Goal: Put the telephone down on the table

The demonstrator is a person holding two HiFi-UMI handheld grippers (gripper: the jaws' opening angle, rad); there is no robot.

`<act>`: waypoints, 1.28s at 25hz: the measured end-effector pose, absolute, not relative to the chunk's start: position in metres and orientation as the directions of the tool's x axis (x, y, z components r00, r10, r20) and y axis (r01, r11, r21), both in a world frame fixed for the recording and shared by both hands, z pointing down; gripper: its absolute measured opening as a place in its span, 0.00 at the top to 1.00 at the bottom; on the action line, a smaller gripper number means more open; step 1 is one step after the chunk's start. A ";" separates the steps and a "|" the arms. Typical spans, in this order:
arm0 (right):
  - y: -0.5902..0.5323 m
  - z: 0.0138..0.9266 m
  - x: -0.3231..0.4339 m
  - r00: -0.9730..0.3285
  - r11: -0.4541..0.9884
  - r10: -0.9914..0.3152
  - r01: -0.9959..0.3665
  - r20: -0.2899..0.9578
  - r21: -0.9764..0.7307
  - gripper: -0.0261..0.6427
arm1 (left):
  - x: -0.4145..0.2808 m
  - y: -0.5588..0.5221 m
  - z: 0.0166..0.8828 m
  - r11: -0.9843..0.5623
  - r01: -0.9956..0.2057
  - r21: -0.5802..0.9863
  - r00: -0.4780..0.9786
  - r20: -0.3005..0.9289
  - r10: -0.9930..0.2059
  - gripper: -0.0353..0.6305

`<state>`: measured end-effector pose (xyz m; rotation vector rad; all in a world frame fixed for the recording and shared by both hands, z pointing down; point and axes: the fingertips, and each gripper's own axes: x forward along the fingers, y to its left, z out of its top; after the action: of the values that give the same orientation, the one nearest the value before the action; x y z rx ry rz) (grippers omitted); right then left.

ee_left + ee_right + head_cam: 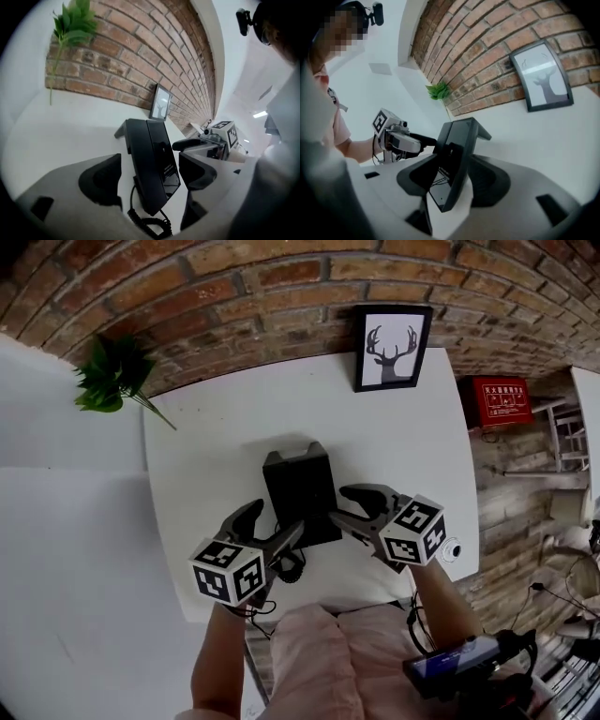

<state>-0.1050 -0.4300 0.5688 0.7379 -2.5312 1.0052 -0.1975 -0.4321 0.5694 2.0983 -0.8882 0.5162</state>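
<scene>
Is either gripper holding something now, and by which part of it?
The right gripper appears to clamp the telephone by its side edge, near the front corner. The left gripper stands open around the telephone and holds nothing.

Black telephone (300,491) with a coiled cord (149,226), tilted, gripped edgewise between the fingers of the right gripper (454,176); fingers of the left gripper (149,176) flank it without touching.

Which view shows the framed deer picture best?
The head view: the framed deer picture faces the camera. The left gripper view shows it small and slanted; the right gripper view shows it large but pale.
</scene>
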 end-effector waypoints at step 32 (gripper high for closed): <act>-0.447 0.278 -0.099 -0.608 0.608 -0.793 -0.790 0.034 0.077 0.96 | -0.217 -0.443 0.246 -0.275 -0.960 -0.055 0.276 -0.011 -0.961 0.94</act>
<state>-0.0994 -0.4470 0.2780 1.3598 -2.7591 -0.0826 -0.2171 -0.4431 0.2464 2.5490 -1.9211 0.0387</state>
